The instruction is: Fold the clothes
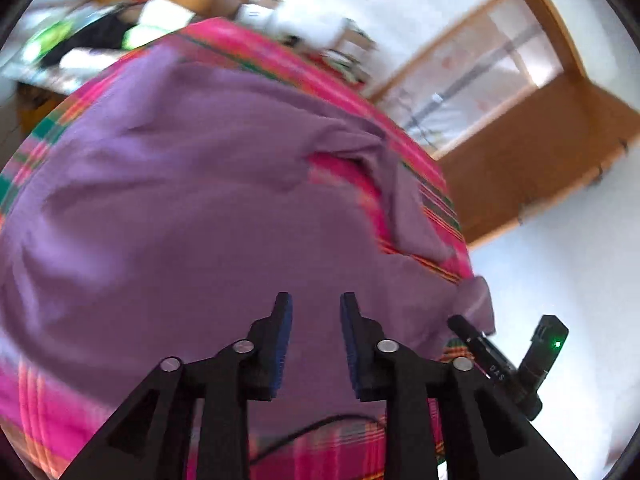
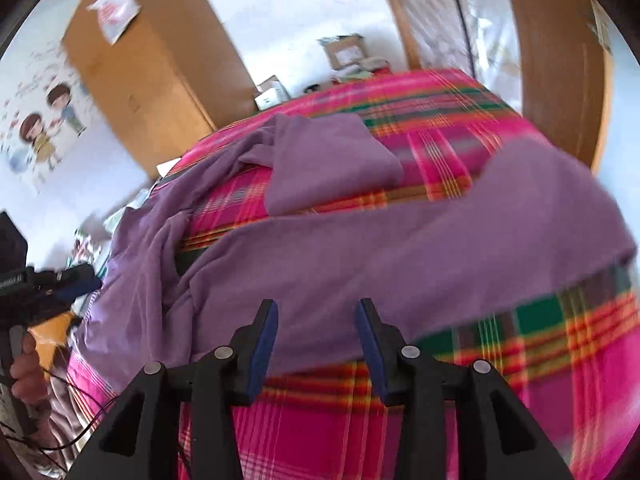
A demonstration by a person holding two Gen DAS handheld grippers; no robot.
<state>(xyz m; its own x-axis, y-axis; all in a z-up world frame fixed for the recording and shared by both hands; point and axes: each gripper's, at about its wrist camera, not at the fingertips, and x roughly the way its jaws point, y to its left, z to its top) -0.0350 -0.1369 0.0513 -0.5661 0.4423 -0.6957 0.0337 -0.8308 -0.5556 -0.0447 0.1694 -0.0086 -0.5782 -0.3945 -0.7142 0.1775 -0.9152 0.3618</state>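
A purple garment (image 1: 180,208) lies spread over a pink plaid bed cover (image 1: 360,452), with one sleeve (image 1: 408,200) folded toward the right edge. My left gripper (image 1: 316,304) hovers open just above the cloth, nothing between its blue pads. In the right wrist view the same purple garment (image 2: 360,248) drapes across the bed cover (image 2: 540,380), a sleeve (image 2: 328,160) lying farther back. My right gripper (image 2: 318,308) is open over the garment's near hem, holding nothing. The other gripper (image 2: 60,276) shows at the far left, held by a person's hand (image 2: 26,368).
A wooden wardrobe (image 2: 152,64) stands behind the bed, with cardboard boxes (image 2: 344,52) on the floor. A wooden door frame (image 1: 520,92) is at the right. Clutter (image 1: 92,36) lies beyond the bed's far left. A black cable (image 1: 304,432) trails on the cover.
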